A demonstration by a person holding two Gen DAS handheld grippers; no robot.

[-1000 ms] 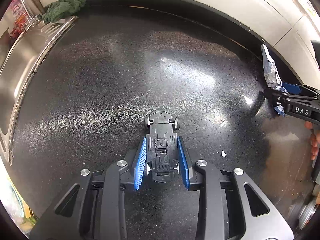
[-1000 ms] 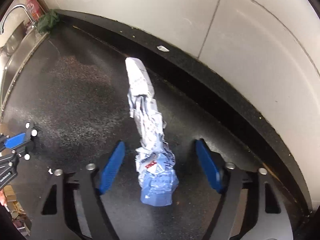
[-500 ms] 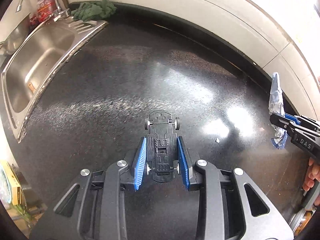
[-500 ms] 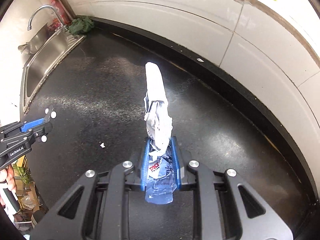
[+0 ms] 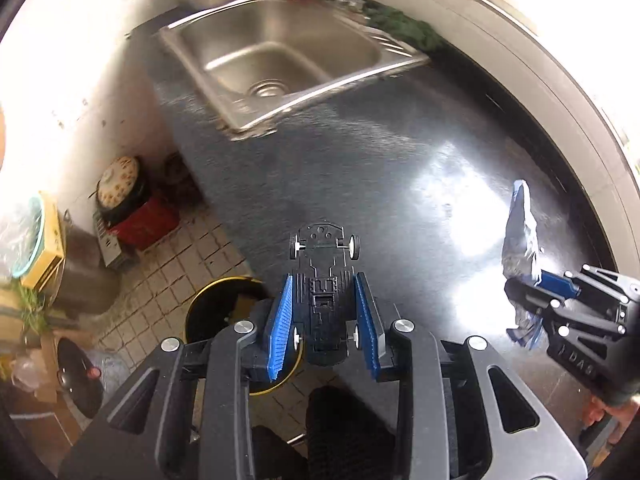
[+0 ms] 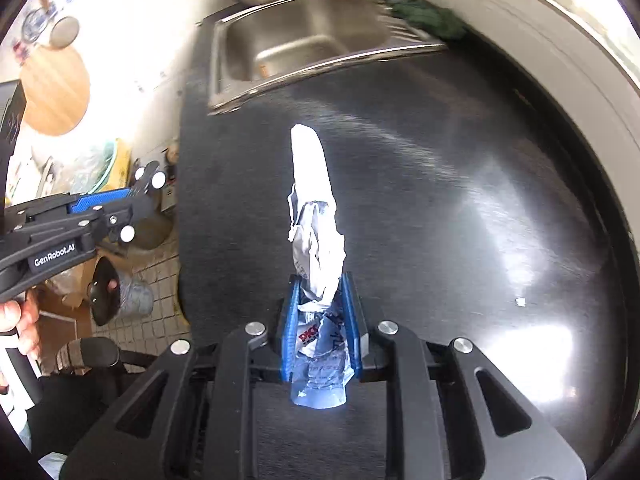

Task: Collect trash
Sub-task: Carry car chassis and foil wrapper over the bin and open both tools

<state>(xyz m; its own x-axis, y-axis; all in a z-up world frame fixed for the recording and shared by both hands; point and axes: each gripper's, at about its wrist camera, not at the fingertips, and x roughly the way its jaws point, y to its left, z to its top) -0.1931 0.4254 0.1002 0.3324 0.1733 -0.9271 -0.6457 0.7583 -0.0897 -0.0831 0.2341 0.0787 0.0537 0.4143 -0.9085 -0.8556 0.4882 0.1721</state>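
A crumpled wrapper (image 6: 318, 240) is pinched at its lower end between the pads of the right gripper (image 6: 320, 332), its free length standing out beyond the fingertips. It is judged light, soft and easily crushed. A black toy-car chassis (image 5: 324, 300), judged rigid and light, is clamped sidewise in the left gripper (image 5: 324, 320).

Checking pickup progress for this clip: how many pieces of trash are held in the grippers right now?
2. A black toy car chassis is clamped in the left gripper, and a crumpled wrapper is clamped in the right gripper. One small white scrap remains on the counter; more may be out of view.
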